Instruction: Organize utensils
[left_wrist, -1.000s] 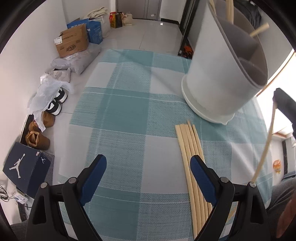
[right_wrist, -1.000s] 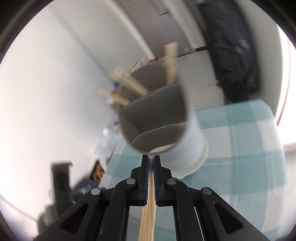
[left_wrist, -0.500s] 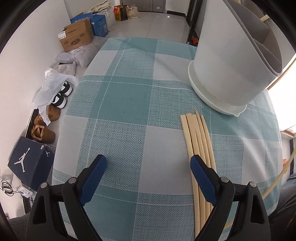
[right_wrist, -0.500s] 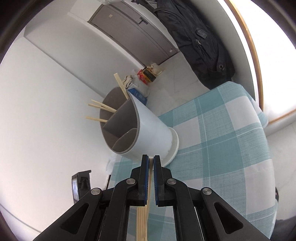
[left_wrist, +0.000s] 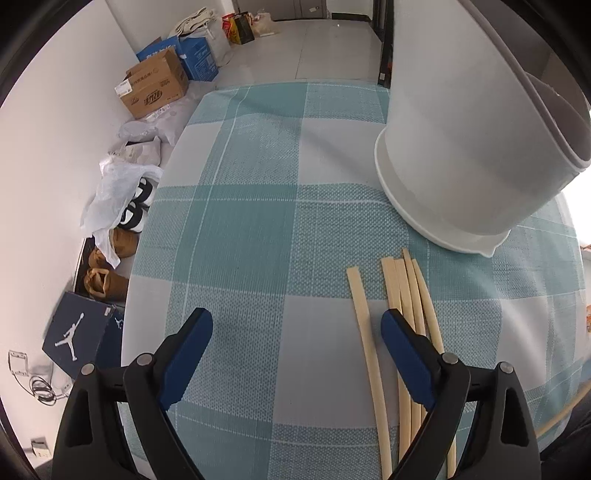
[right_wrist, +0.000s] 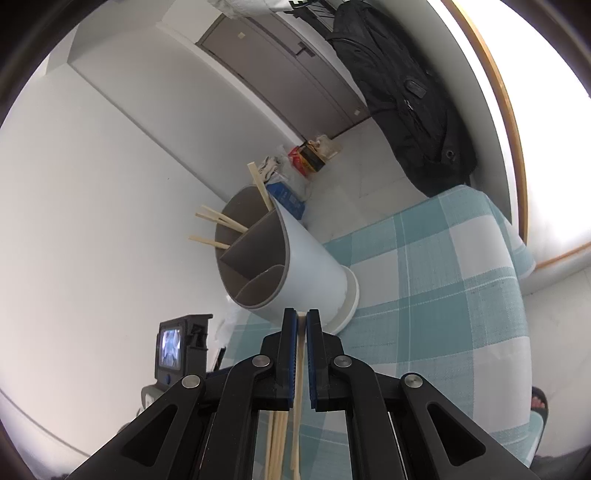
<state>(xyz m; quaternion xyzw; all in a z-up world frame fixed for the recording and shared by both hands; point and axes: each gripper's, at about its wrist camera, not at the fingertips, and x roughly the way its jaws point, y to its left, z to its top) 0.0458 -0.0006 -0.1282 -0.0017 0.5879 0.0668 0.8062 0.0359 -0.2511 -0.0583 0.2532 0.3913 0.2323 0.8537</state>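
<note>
Several pale wooden chopsticks (left_wrist: 408, 306) lie side by side on the teal checked tablecloth (left_wrist: 251, 229). One chopstick (left_wrist: 364, 325) lies apart, to their left. My left gripper (left_wrist: 295, 332) is open low over the cloth, its right finger over the bundle. The white utensil holder (left_wrist: 461, 147) with grey dividers stands behind them. My right gripper (right_wrist: 301, 325) is shut on one chopstick (right_wrist: 298, 387), held above the table, facing the holder (right_wrist: 291, 266), which has several chopsticks (right_wrist: 221, 221) in its far compartment.
Cardboard boxes (left_wrist: 155, 86), bags and shoes (left_wrist: 136, 206) lie on the floor left of the table. A black backpack (right_wrist: 410, 92) hangs on the wall behind the table. The left gripper's screen (right_wrist: 171, 347) shows at the right wrist view's lower left.
My left gripper has dropped closer to the cloth and the chopsticks; one chopstick now lies apart from the bundle. My right gripper has drawn back from the holder with its chopstick.
</note>
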